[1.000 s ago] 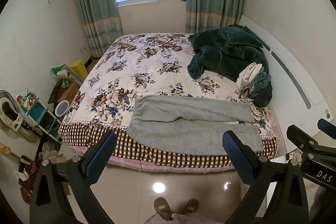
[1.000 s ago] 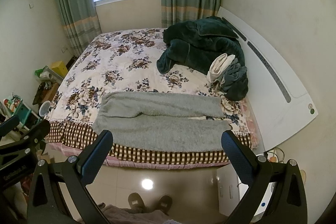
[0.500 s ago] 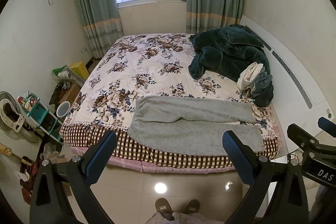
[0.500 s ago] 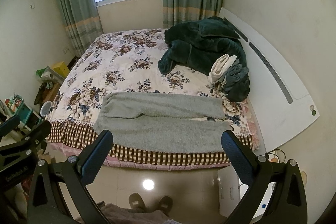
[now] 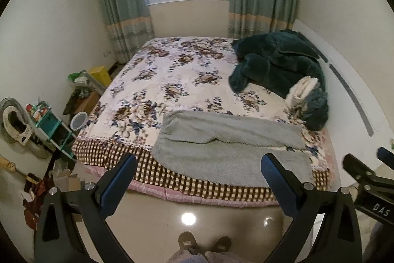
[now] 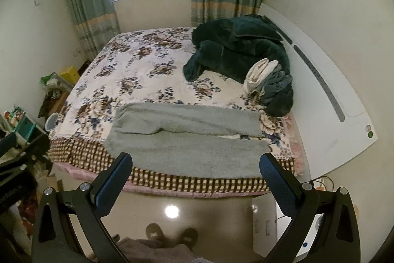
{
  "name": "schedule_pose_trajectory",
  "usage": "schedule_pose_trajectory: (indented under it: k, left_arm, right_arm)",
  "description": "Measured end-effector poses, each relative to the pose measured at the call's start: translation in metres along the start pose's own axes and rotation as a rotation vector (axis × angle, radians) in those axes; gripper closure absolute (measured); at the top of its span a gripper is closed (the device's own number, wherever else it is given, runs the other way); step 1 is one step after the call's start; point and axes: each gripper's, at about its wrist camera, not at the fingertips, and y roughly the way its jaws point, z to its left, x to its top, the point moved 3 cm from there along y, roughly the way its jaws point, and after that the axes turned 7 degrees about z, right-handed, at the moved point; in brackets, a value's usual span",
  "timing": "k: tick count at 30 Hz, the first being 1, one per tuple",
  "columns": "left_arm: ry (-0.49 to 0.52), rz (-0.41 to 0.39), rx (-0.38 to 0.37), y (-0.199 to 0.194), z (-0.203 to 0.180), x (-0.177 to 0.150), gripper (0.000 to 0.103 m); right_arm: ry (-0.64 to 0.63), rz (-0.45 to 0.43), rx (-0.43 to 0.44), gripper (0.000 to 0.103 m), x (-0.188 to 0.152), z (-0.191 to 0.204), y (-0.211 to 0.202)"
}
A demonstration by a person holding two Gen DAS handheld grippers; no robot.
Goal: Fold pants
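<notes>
The grey pants (image 5: 229, 147) lie flat along the near edge of the bed (image 5: 172, 80), both the left gripper (image 5: 199, 164) and right gripper (image 6: 195, 163) hovering wide-jawed and empty before it, "DAS" readable on the right one.

From my left camera, my left gripper (image 5: 198, 170) hangs wide apart and empty above the floor; grey pants (image 5: 229, 147) lie flat at twelve o'clock on the bed (image 5: 172, 75), dark blanket (image 5: 278, 65) at one.
</notes>
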Motion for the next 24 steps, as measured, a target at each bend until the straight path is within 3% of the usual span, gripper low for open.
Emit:
schedule_pose_trajectory:
  k: [6,13,18,24]
  left_arm:
    - [-0.038,-0.017,0.076,0.044,-0.010,0.010,0.000]
    - [-0.007,0.025,0.120,0.108,-0.030,0.038,0.000]
    - [0.026,0.054,0.131,0.165,-0.046,0.074,0.000]
    - [0.023,0.166,0.140,0.276,-0.051,0.132,0.000]
  right_arm:
    - [0.025,-0.006,-0.069,0.000,0.016,-0.025,0.054]
    - [0.039,0.040,-0.114,0.000,0.064,-0.053,0.137]
    - [0.080,0.091,-0.132,0.000,0.109,-0.071,0.216]
    - [0.178,0.208,-0.148,0.000,0.179,-0.095,0.349]
